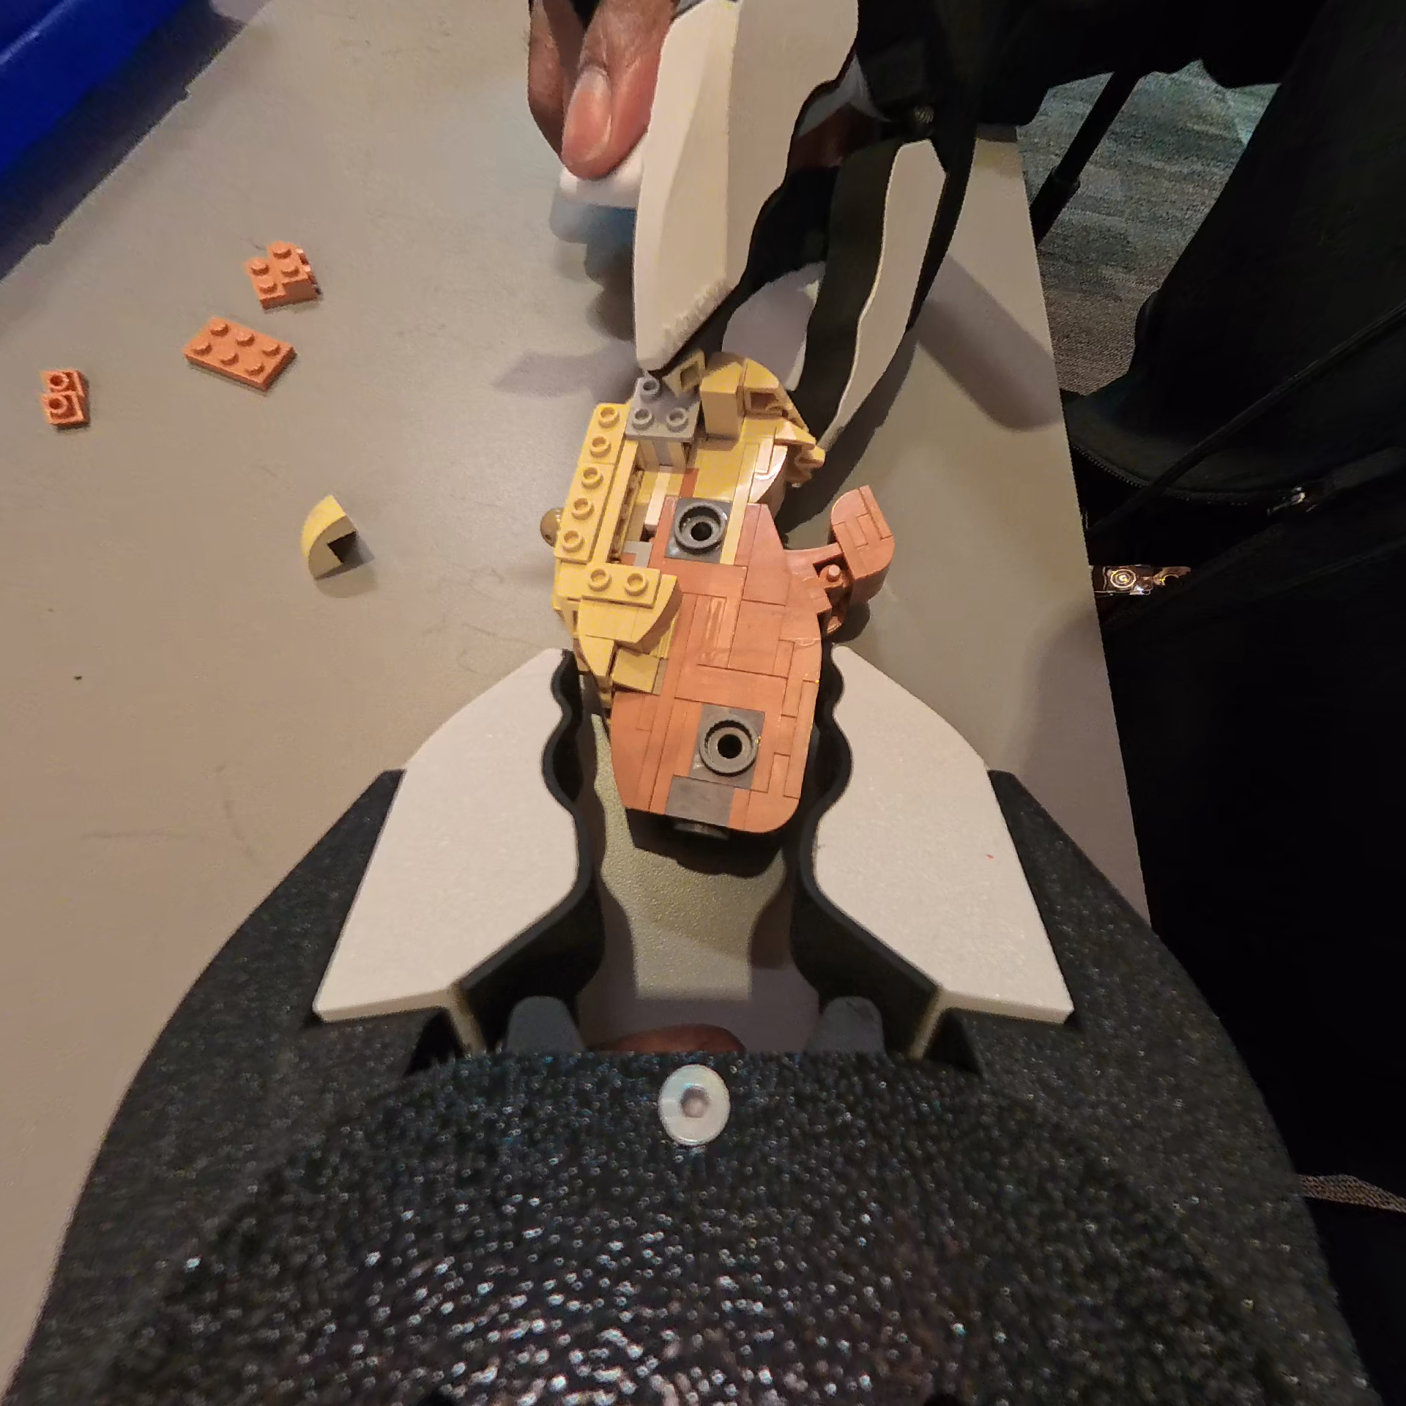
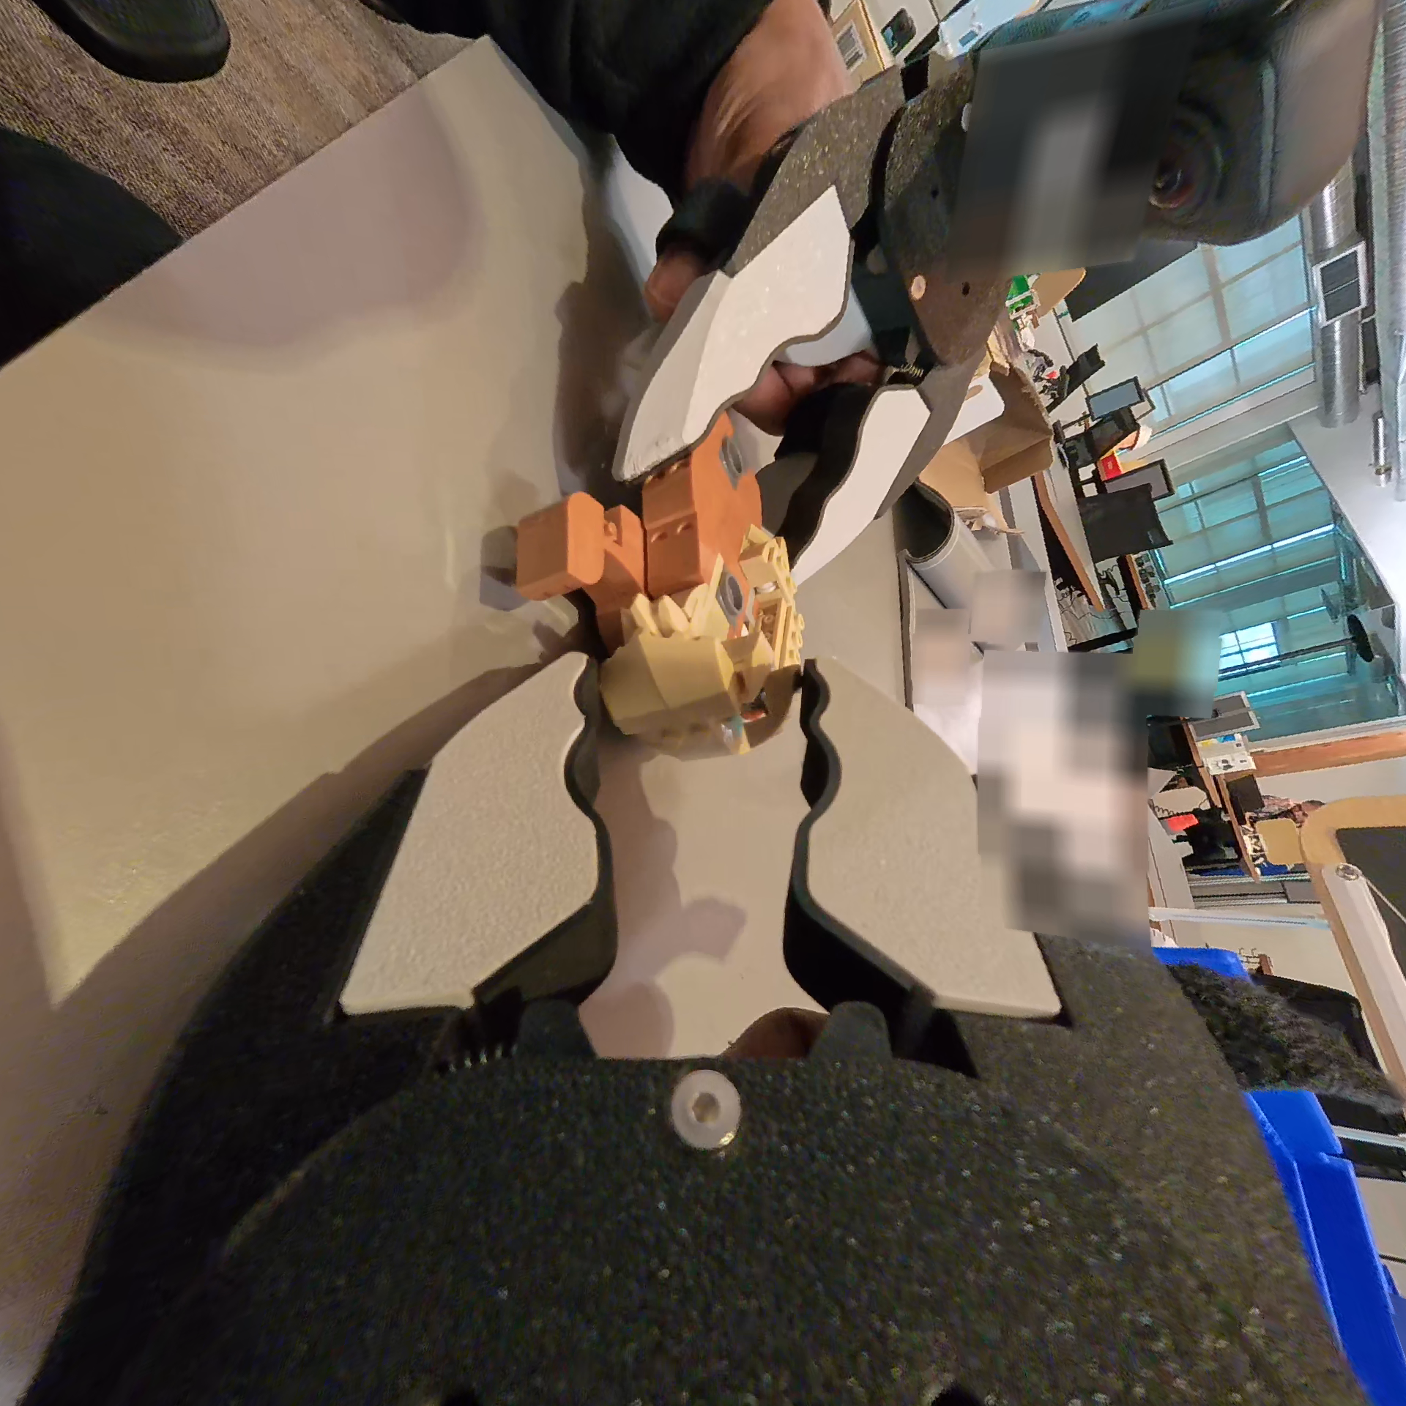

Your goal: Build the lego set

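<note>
A part-built lego model (image 1: 707,609), tan at one end and reddish-brown at the other, is held just above the grey table (image 1: 228,723). My left gripper (image 1: 700,685) is shut on its brown end. My right gripper (image 1: 749,396) comes in from the far side and is shut on the tan end. In the right wrist view my right gripper (image 2: 696,677) clamps the tan end of the model (image 2: 685,609), and the left gripper (image 2: 723,510) holds the brown end beyond it.
Three loose orange pieces (image 1: 238,352) lie on the table at the left, with a tan curved piece (image 1: 335,536) nearer the model. A blue bin (image 1: 61,114) stands at the far left. The table edge (image 1: 1080,609) runs close on the right.
</note>
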`<state>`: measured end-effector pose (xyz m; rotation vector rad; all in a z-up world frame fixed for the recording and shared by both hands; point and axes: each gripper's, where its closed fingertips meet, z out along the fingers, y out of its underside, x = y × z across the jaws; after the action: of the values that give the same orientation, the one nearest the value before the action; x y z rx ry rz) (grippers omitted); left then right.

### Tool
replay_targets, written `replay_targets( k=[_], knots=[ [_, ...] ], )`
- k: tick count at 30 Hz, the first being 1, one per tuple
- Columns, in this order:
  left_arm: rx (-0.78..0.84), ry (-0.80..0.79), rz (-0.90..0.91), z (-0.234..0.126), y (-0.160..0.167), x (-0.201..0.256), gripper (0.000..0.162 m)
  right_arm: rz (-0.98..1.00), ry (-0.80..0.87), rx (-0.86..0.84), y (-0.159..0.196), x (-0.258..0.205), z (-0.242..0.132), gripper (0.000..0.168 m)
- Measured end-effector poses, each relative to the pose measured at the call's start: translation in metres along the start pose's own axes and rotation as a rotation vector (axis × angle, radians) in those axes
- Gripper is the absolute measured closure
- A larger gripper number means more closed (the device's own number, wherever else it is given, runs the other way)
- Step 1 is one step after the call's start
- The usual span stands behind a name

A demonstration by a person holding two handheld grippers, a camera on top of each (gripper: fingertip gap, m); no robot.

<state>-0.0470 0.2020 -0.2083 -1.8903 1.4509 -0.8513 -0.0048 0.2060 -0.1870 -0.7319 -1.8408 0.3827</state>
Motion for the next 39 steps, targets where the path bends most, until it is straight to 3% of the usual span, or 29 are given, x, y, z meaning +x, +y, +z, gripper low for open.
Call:
replay_targets(
  k=[24,39],
  knots=[
    [0.0,-0.006,0.005,0.0,0.0,0.0,0.103,0.144,0.059,-0.083,-0.003,0.003,0.004,0.12],
    [-0.005,-0.017,0.031,0.0,0.001,0.001,0.103,0.199,0.061,-0.035,-0.011,0.004,-0.001,0.12]
  ],
)
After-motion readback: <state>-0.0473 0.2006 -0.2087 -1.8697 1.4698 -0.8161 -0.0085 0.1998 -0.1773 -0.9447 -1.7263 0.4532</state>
